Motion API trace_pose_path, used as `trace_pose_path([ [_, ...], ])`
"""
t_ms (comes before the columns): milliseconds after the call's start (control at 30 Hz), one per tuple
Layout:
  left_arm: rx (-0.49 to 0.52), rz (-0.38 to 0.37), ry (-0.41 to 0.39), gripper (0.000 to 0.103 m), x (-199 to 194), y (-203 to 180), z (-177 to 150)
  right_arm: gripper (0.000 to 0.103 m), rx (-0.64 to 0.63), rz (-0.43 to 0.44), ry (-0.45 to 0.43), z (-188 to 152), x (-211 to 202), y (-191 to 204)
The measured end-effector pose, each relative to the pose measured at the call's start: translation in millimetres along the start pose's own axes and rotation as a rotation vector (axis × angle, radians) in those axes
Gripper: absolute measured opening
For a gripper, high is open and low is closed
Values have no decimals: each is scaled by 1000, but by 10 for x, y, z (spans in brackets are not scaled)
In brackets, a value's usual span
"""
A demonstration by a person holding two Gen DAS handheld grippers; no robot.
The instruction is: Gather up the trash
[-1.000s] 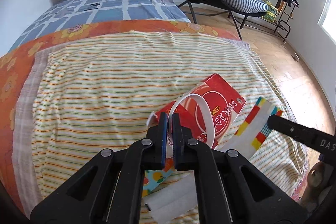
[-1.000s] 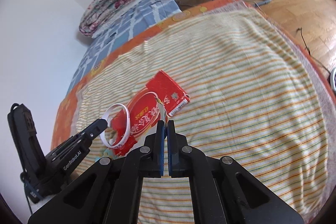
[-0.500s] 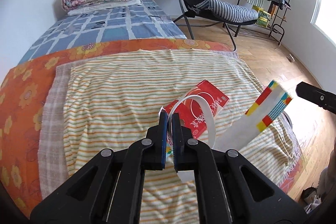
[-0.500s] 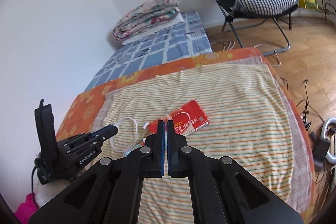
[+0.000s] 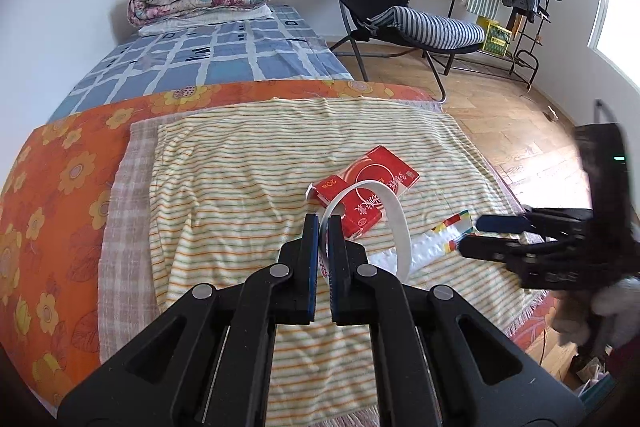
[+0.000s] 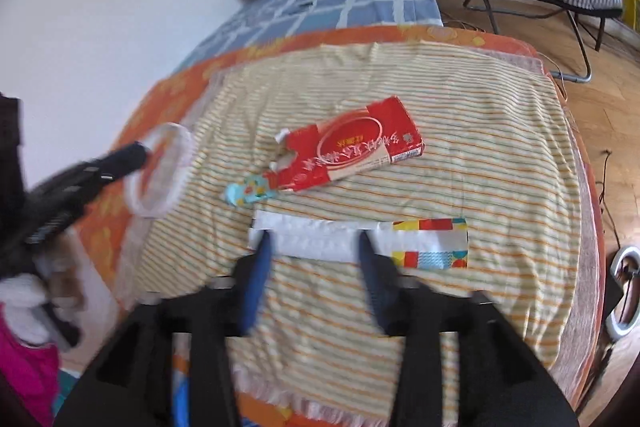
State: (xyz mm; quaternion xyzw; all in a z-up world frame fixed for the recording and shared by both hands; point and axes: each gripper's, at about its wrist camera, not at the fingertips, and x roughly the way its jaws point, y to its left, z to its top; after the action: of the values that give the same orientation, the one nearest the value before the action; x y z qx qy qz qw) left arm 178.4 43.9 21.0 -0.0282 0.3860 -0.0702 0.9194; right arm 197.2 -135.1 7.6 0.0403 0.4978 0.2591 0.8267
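Right hand-held gripper [image 6: 312,247]: jaws just opened, parted and empty over the near edge of the bed [image 6: 500,147]. Just beyond the tips, white wrapper with coloured end [image 6: 360,241], flat on the striped cloth, long axis left to right across the jaws, nearer this hand than the other. Left hand-held gripper [image 5: 324,227]: clamped on white plastic ring [image 5: 394,215], lifted at left. Farther on, torn red carton [image 6: 352,151] and small blue scrap [image 6: 248,191], both lying loose.

Right wrist view smeared: my left gripper [image 6: 136,153] and its white ring [image 6: 160,171] blur left of red carton [image 6: 352,151].
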Motion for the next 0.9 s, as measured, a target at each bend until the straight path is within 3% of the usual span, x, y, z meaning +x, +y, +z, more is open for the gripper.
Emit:
trace_pose_path([
  [67, -1, -7, 4, 2, -37, 18, -26, 56, 23, -16, 9, 67, 166, -84],
  [200, 0, -13, 12, 2, -83, 84, -97, 56, 102, 33, 45, 180, 438, -251],
  [400, -7, -11, 31, 2, -61, 202, -166, 56, 123, -46, 133, 174, 802, -402],
  [700, -34, -17, 36, 2, -114, 323, -196, 56, 134, 120, 306, -160, 671, -445],
  [900, -28, -13, 27, 2, -237, 289, -207, 56, -44, -24, 273, -338, 613, -110],
])
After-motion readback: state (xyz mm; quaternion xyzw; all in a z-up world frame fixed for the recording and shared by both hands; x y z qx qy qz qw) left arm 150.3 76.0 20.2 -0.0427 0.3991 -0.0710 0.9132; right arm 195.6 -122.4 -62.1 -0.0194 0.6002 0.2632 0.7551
